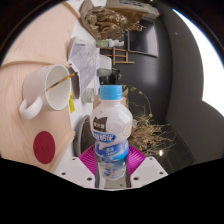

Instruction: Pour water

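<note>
So the bottle is sitting right in the claw, upright, white cap on top and a blue and white label around the middle. Both pink pads are snug against its lower half, so the claw is closed down to bottle width and gripping it. Can't see how much water is in it, the label covers most of the body.

Just ahead and off to the left is a white mug with its handle pointing away from the bottle. Its mouth is tipped toward the camera and the inside looks brownish, can't tell if that's liquid or just shadow. There's a bit of open gap between mug rim and bottle cap.

The mug sits on a pale table, with a round red coaster nearer the claw on the same side. Right of the bottle it's dark, with a tangle of dry twigs close by. More clutter sits beyond, too blurry to call.
</note>
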`<state>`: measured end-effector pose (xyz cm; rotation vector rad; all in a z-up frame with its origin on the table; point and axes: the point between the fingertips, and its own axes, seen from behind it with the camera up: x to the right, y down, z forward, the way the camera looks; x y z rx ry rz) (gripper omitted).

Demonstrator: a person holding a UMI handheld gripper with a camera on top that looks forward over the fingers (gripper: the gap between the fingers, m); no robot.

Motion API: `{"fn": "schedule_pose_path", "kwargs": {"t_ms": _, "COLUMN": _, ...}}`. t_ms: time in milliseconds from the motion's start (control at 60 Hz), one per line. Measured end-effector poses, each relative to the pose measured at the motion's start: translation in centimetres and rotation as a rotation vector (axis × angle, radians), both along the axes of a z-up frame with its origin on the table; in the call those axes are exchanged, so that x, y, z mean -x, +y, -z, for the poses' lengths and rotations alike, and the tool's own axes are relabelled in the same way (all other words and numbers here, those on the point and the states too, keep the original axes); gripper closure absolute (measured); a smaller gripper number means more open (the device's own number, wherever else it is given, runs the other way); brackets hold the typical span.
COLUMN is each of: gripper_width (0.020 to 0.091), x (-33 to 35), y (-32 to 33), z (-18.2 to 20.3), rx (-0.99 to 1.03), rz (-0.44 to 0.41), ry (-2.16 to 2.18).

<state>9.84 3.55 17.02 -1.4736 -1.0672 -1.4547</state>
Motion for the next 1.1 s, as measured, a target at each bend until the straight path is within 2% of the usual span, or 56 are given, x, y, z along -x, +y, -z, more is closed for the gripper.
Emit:
{"fn": "schedule_pose_path", "kwargs": {"t_ms": 233, "gripper_width": 0.0759, "x": 1.6, "y": 2.5, "z": 0.8, "rx": 0.052, "rz": -0.087, "ry": -0.382}}
{"fn": "schedule_pose_path", "kwargs": {"t_ms": 467, "gripper_width": 0.0759, "x": 2.4, "y": 2.5, "z": 1.0, "rx": 0.070, "rz": -0.106, "ry": -0.342}}
{"fn": "schedule_pose_path", "kwargs": {"t_ms": 583, "gripper_width": 0.0756, "x": 2.6, "y": 1.7, "z": -0.1, "rx": 0.042, "rz": -0.074, "ry": -0.076}}
{"fn": "schedule_pose_path", "kwargs": {"t_ms": 800, "gripper_width": 0.0755, "x": 2.1, "y": -0.7, "z": -1.7, "rx": -0.044, "rz": 0.037, "ry": 0.720}}
{"fn": "schedule_pose_path", "kwargs": {"t_ms": 917, "gripper_width": 0.0754, "x": 2.2, "y": -1.1, "z": -0.1, "rx": -0.047, "rz": 0.069, "ry": 1.109}}
{"fn": "schedule_pose_path", "kwargs": {"t_ms": 1100, "gripper_width": 0.0753, "x": 1.1, "y": -0.6, "z": 5.7, "rx": -0.032, "rz": 0.130, "ry": 1.457}}
